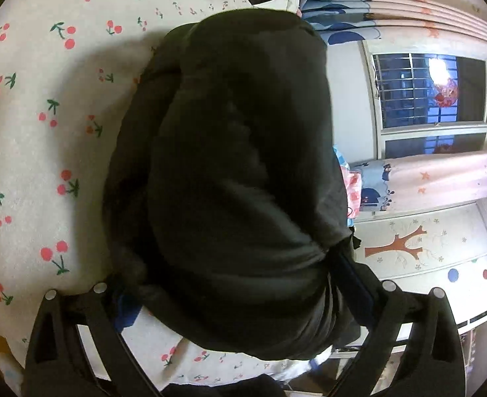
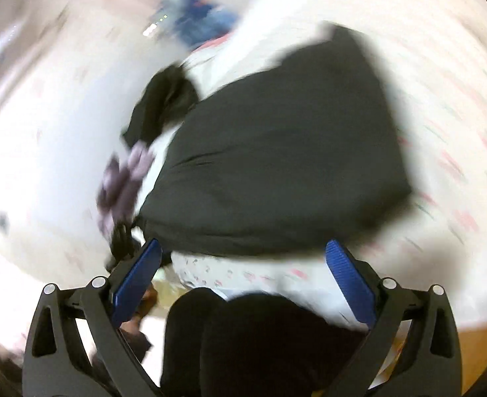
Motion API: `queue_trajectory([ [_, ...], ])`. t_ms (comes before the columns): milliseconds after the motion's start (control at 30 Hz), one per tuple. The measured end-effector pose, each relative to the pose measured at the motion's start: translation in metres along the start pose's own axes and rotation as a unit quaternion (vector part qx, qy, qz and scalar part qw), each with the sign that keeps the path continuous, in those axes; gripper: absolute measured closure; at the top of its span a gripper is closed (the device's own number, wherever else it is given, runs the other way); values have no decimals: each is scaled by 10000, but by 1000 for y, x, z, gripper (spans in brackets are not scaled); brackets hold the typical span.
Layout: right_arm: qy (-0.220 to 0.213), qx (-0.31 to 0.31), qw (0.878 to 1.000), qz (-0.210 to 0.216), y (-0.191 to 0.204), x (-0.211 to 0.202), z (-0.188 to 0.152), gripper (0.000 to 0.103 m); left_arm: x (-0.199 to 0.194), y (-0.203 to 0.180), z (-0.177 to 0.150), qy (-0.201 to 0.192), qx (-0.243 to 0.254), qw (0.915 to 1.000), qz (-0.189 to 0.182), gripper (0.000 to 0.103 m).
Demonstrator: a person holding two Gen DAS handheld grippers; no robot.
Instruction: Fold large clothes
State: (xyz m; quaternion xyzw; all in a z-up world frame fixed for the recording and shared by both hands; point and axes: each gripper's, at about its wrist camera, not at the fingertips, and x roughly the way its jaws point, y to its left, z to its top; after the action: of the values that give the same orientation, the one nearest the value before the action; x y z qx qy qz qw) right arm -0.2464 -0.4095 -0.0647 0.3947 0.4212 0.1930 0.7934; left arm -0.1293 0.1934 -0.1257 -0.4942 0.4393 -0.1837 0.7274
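Observation:
A large black garment (image 1: 237,172) fills the middle of the left wrist view, bunched and folded over on the white cherry-print bed sheet (image 1: 38,139). My left gripper (image 1: 240,284) has the thick bundle between its wide-set fingers, which the cloth mostly hides. In the blurred right wrist view the black garment (image 2: 283,165) lies folded on the sheet (image 2: 442,82). My right gripper (image 2: 243,251) is open and empty, with its blue pads (image 2: 137,281) just short of the garment's near edge.
A second dark garment (image 2: 164,106) and a purplish cloth (image 2: 124,178) lie left of the folded piece. A window (image 1: 432,92), curtains (image 1: 435,178) and a decorated cabinet (image 1: 425,248) stand past the bed. The person's dark-clothed legs (image 2: 253,347) are near the bed edge.

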Motion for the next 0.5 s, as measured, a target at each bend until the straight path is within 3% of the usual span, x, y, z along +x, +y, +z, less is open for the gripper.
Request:
queue_trajectory([
  [67,-58,365,9993,-25,-24,-2,6,7,2,-7,1,-61,-62,10000,8,7],
  [133,-15,745,9966,353,-42,12,16,7,0,-16,0,-164,-77,9998,-88,7],
  [233,-165,917,9944,494,-50,30,22,7,-1,-22,1,-164,25,9999,-35,7],
  [367,-513,1140,9901,630,-53,43,37,7,6,-7,12,-146,-242,9994,183,7],
  [400,-567,1096,9903,641,-49,44,38,22,7,-6,13,-159,-263,9993,190,8],
  [433,-621,968,9911,675,-43,43,40,62,8,-9,13,-186,-187,9994,213,15],
  [467,-631,919,9918,628,-42,41,43,76,10,-13,13,-176,-94,9996,195,24],
  [500,-694,825,9921,636,-35,39,47,80,11,-22,13,-130,69,9998,153,42],
])
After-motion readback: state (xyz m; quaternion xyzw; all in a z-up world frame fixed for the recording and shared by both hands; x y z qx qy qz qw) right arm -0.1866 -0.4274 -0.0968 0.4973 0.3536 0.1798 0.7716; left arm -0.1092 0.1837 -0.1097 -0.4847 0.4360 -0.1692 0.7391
